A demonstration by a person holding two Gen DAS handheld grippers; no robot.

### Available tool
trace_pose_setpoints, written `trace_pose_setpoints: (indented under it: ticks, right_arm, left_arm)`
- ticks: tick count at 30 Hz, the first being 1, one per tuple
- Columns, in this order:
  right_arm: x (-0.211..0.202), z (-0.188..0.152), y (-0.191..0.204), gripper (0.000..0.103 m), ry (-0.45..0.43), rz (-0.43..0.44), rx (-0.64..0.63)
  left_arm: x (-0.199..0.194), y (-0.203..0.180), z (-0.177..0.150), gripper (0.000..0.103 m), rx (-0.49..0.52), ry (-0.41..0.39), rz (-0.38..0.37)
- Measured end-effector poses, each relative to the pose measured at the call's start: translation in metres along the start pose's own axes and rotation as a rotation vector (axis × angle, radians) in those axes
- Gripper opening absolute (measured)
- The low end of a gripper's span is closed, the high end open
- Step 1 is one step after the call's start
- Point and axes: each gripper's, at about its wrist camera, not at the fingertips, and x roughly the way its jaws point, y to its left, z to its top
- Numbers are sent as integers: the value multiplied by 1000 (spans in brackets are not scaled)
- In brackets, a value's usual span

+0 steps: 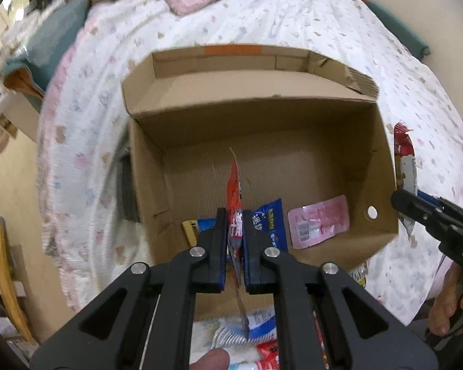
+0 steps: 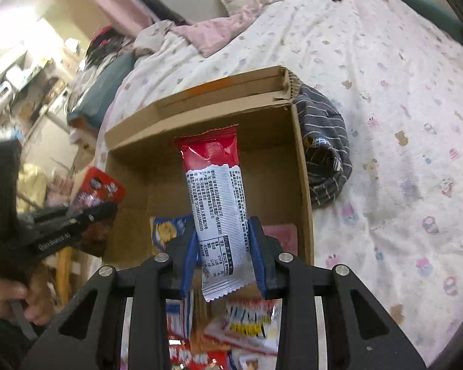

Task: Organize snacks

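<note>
Snack packets are split between both grippers and an open brown cardboard box [image 1: 382,166] that sits on a bed with a white patterned quilt [image 1: 293,18]. On the box floor lie a flat pink sealed packet [image 1: 319,220] near the right wall, a blue packet [image 1: 270,219] beside it toward the middle, and a yellow-edged packet [image 1: 189,229] further left, partly hidden behind the gripper.

From the left wrist view, the left gripper [image 1: 234,215] hangs above the near part of the box with its jaws pressed nearly together, pinching a thin red-orange foil snack bag [image 1: 234,182] edge-on; the bag stands upright between the blue pads, its top pointing into the box and its lower end trailing below the fingers. A fingertip [image 1: 210,359] shows at the bottom edge.

From the right wrist view, the right gripper [image 2: 223,240] has its jaws part-way closed on a long red and white wrapped snack bar [image 2: 217,191], gripped by its lower half, red end up and printed back facing the camera. The bar hangs above the box opening. A dark striped cloth [image 2: 324,141] lies against the outside of the box's right wall.

More loose packets [image 2: 247,320] lie on the bed just in front of the box's near side, beneath both grippers.
</note>
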Motion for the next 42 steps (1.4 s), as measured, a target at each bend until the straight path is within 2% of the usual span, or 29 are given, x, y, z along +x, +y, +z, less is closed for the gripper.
trace_pose_setpoints:
  ticks: [5, 10, 12, 17, 31, 33, 35, 36, 40, 42]
  right_arm:
    - [24, 6, -10, 33, 24, -5, 17]
    - [46, 1, -14, 33, 69, -26, 22]
    - [52, -1, -13, 33, 83, -35, 19]
    - [56, -1, -10, 33, 87, -42, 21]
    - [57, -2, -13, 33, 91, -83, 18]
    - [56, -2, -12, 33, 85, -91, 10]
    - [58, -2, -12, 33, 90, -112, -8]
    - [58, -2, -12, 33, 92, -109, -7]
    - [57, -2, -12, 34, 89, -98, -6]
    - [55, -2, -12, 36, 83, -94, -5]
  left_arm:
    - [25, 4, 2, 6, -3, 15, 4]
    - [34, -2, 4, 6, 30, 5, 52]
    - [36, -4, 5, 6, 37, 14, 47]
    - [32, -12, 8, 7, 58, -6, 64]
    - [44, -20, -1, 7, 91, 6, 104]
    - [45, -22, -2, 12, 97, 8, 99]
    - [44, -23, -3, 26, 109, 9, 100]
    - [44, -24, -3, 29, 112, 8, 98]
    - [43, -26, -4, 59, 118, 3, 101]
    - [41, -26, -4, 66, 118, -5, 97]
